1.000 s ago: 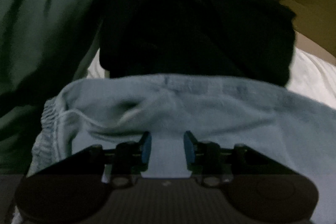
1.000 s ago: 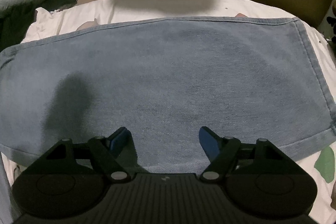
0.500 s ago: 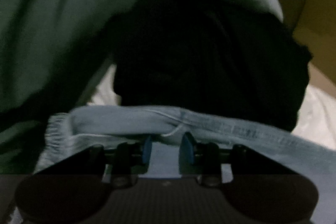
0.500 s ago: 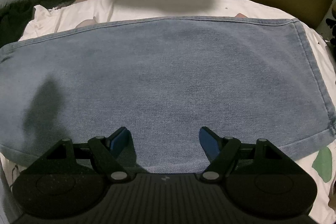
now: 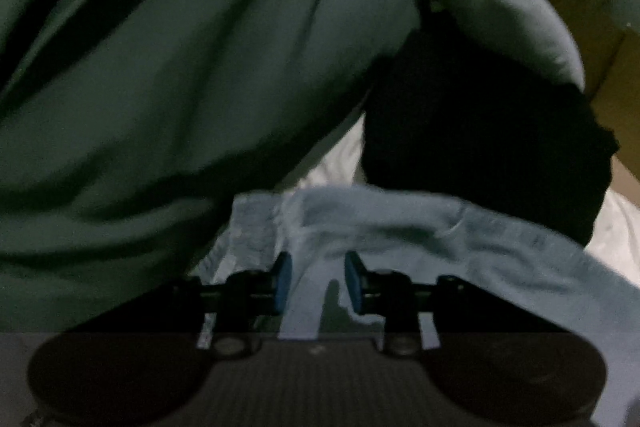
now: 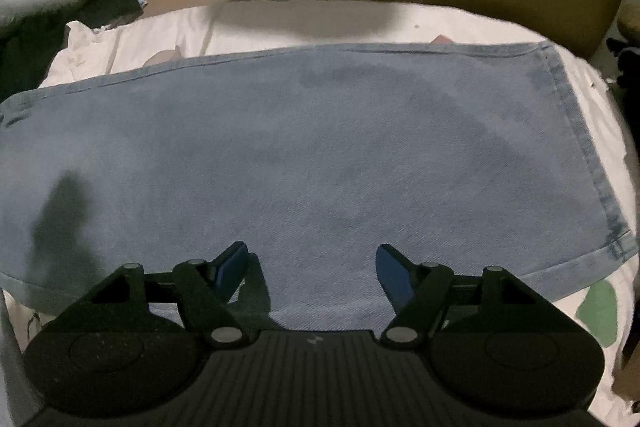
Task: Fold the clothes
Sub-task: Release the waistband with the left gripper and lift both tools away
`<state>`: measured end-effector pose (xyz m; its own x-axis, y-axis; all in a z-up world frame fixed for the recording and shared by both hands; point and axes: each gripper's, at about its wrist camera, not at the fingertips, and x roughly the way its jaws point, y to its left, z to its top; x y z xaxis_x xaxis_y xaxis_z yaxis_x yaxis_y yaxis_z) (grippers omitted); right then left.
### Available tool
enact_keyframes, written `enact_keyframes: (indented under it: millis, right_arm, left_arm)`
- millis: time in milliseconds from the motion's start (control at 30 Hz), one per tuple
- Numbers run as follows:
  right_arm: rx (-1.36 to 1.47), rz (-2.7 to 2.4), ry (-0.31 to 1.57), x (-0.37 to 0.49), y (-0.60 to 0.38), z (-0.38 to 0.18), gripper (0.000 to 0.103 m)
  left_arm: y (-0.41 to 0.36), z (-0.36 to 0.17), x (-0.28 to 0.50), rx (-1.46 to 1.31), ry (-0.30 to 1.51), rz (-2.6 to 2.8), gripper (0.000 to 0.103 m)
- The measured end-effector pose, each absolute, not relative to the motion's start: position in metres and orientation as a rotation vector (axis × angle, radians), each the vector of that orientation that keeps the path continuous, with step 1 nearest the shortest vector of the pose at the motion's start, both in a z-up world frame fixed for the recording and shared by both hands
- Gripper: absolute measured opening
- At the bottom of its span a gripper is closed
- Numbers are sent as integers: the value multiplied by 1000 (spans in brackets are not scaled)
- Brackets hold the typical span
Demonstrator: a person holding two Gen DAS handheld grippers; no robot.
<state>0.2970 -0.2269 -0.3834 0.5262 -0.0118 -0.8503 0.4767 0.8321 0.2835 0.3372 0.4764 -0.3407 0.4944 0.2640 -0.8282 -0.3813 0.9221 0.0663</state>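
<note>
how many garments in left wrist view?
3: denim piece at the left gripper, green garment upper left, black garment right. More may be hidden underneath.

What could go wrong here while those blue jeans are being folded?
1. The left hand-held gripper has only a thin strip of the jeans between its pads, which look apart; the fabric could slip out.
2. A green garment and a black garment crowd that end and might get snagged.
3. The right hand-held gripper is open above the flat jeans, so nothing pins that end if the fabric gets pulled.
</note>
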Motion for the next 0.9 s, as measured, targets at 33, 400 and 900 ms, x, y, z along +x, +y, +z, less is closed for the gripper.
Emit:
enact_keyframes:
  millis: [33, 400, 900]
  right_arm:
    - [526, -309, 981, 296, -228, -383, 75]
    - [469, -321, 1031, 285, -223, -387, 75]
    - [575, -391, 956, 235, -203, -361, 75]
  left_arm:
    - [481, -348, 330, -135, 990, 402, 30]
    - [514, -393, 334, -160, 1017, 475, 29]
    - [509, -358, 324, -60, 1073, 442, 33]
